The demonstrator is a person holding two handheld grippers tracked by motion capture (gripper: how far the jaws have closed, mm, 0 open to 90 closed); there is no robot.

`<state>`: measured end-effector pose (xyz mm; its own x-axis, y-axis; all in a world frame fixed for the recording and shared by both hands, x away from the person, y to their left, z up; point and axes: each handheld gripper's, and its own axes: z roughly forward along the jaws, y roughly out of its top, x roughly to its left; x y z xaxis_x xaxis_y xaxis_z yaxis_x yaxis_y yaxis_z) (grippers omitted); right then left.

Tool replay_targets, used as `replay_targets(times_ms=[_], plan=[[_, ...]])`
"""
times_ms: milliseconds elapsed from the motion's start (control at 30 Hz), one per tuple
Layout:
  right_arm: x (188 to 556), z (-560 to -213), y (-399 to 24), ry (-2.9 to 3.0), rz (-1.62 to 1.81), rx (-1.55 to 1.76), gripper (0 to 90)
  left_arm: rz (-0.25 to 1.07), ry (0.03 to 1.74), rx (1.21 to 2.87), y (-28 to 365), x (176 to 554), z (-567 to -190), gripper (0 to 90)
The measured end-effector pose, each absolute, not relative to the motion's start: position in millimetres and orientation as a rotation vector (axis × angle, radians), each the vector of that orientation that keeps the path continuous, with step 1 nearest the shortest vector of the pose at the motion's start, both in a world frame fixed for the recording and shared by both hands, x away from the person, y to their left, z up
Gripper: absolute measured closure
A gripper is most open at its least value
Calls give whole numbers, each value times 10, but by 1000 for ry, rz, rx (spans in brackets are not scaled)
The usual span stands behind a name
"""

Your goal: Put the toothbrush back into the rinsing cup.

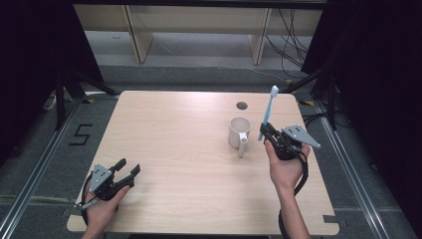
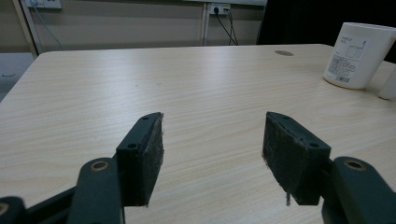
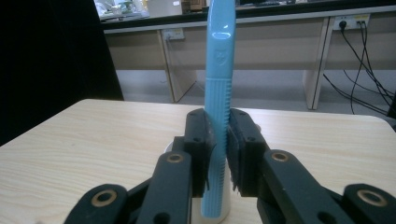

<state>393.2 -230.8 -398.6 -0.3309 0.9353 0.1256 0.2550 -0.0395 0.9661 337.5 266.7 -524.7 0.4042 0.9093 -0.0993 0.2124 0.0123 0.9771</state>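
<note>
Right tongs [image 1: 269,132] pinch toothbrush [image 1: 267,112] upright beside mug [image 1: 239,132]; thin handle could slip/tilt, knock mug. Left tongs [image 1: 127,168] spread, idle on counter [image 1: 174,144].

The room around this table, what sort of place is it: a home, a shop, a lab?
Most likely a lab or test room. The bare wooden table stands between black curtains, loose cables run along the floor behind it, and a floor mark reads 5.

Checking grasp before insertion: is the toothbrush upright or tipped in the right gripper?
Roughly upright. The toothbrush rises straight between the right gripper's shut jaws; in the high view it leans slightly, bristle end up, beside the mug.
</note>
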Motion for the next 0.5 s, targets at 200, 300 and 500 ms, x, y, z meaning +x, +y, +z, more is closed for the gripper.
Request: replay_targets(times_ms=[200, 300, 500], plan=[[3941, -3978, -2274, 1610, 1419, 1265, 793, 743, 1054, 1484, 2668, 3374, -5248, 379], [3938, -3975, -2255, 1597, 1424, 1279, 793, 742, 1054, 1484, 2669, 3374, -5248, 379], [3949, -3974, -2221, 1592, 1429, 1280, 793, 741, 1056, 1485, 2670, 3372, -5247, 379]])
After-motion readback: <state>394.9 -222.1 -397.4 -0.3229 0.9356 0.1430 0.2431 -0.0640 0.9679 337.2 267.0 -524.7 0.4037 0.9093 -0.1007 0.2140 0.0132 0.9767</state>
